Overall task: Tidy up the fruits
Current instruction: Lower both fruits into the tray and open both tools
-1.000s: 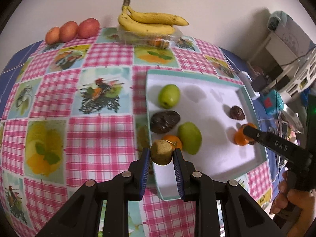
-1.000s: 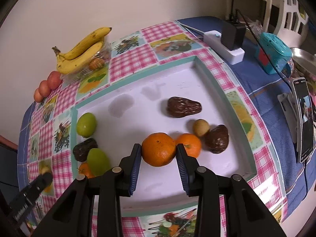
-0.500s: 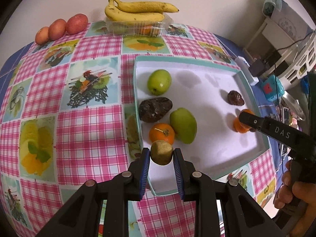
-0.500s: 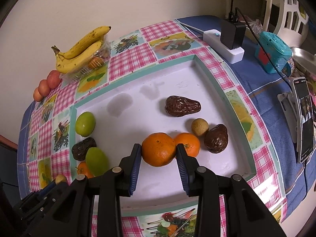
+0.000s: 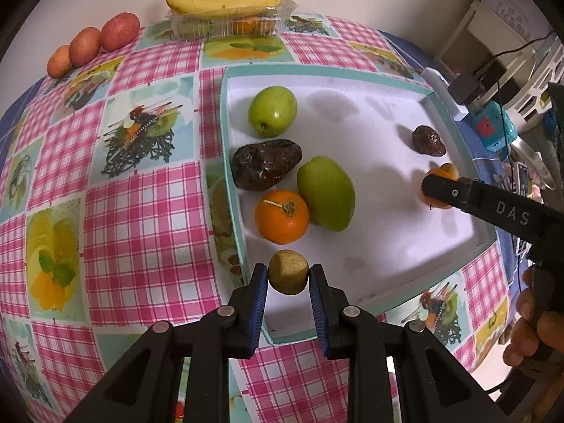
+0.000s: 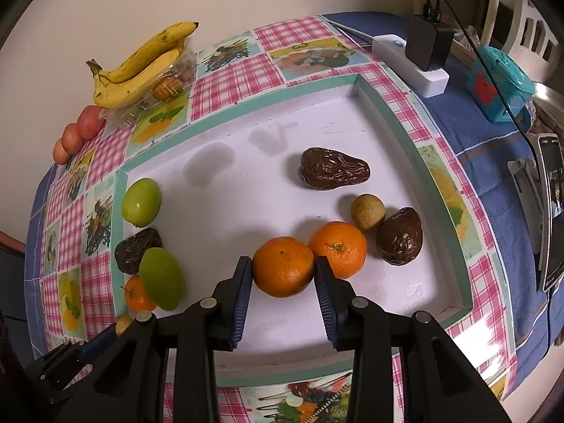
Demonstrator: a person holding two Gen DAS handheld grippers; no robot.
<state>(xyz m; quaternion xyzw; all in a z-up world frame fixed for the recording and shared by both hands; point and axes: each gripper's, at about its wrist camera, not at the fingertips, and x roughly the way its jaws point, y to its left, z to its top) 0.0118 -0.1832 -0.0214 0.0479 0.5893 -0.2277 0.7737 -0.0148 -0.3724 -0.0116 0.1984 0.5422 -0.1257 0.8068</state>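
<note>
Left wrist view: left gripper [image 5: 288,276] clamped on a small round brownish-green fruit [image 5: 288,272], held over the near end of the white tray with teal rim [image 5: 231,162]. Just beyond the tips, a small orange with a stem [image 5: 282,216] touching a green oval fruit [image 5: 326,193]. Right wrist view: right gripper [image 6: 283,268] closed on a round orange mandarin [image 6: 283,266], possibly resting on the tray floor. Right of the tips, a second orange mandarin [image 6: 339,249], touching.

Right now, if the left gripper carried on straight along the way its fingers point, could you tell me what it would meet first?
Probably the orange: it lies directly ahead of the left gripper, which is shut on the small brown fruit. Depth is unclear, so it might pass above it.
</note>
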